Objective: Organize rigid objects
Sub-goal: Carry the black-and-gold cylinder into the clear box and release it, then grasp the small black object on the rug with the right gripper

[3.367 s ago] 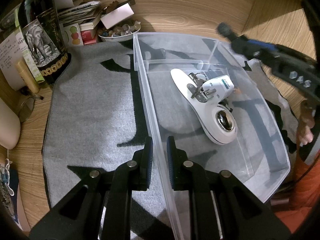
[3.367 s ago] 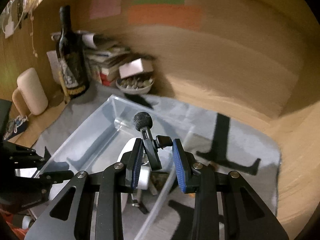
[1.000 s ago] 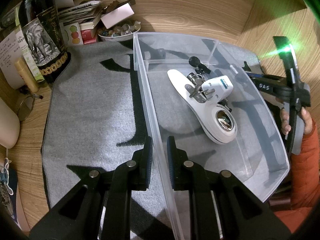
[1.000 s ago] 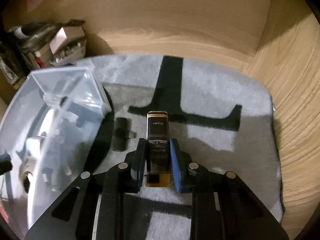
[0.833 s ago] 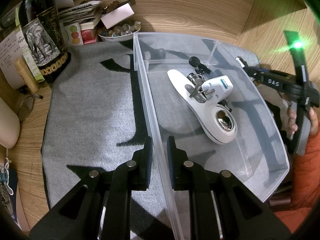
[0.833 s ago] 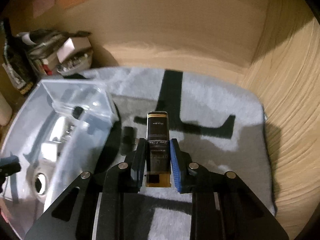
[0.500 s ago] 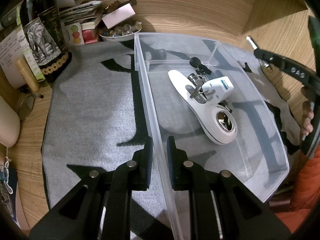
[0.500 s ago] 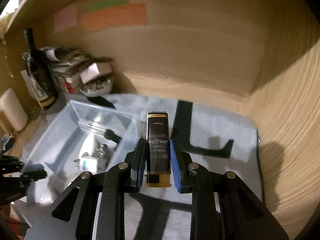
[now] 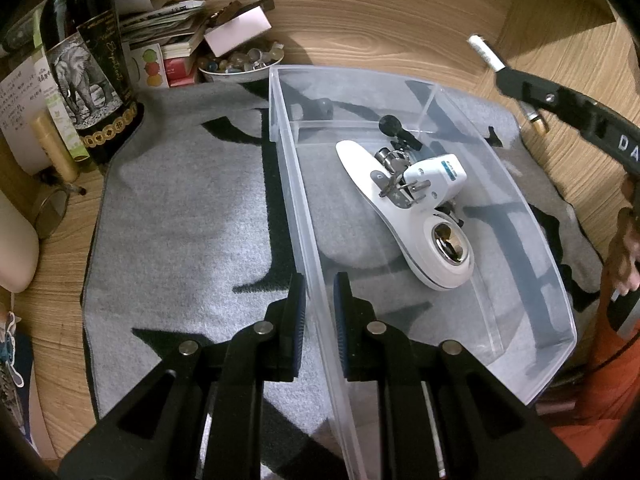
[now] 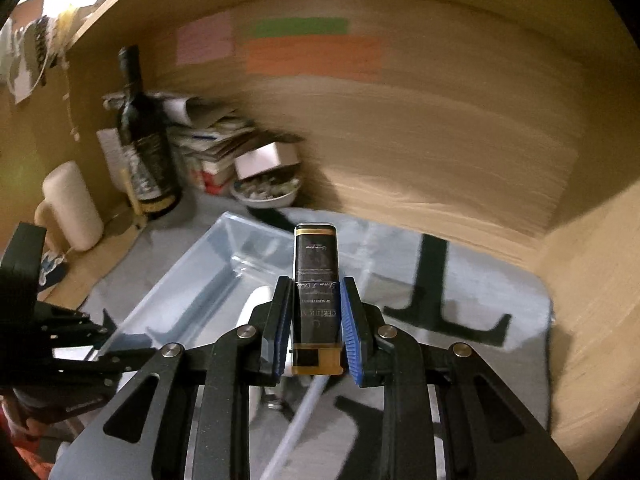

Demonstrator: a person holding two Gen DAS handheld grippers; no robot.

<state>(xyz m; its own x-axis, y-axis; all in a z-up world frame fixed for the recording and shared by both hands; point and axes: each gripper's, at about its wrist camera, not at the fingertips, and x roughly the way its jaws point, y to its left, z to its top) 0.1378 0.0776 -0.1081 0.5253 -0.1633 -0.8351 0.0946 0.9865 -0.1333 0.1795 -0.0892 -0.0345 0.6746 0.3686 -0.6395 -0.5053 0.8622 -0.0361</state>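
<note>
Left wrist view: left gripper, fingers narrow, straddling the near long wall of the clear plastic bin, one finger outside on the grey mat, one inside; wall clamped or close to it, contact not fully resolved. Bin's long axis runs ahead of the fingers and away. Contents, ahead and right of the fingers: white shoe-shaped device lying diagonally, small black microphone beyond it by the divider. Right gripper enters from the far right, above the bin's far rim. Right wrist view: right gripper, fingers closed on a black-and-gold rectangular case, long axis straight ahead along the fingers, gold end at the palm side. Bin lies below, ahead and left of the fingers; frame motion-blurred. Judgement: the case goes in leftward and down, into the open floor beside the white device; right hand is the carrier, left only steadies the bin.
</note>
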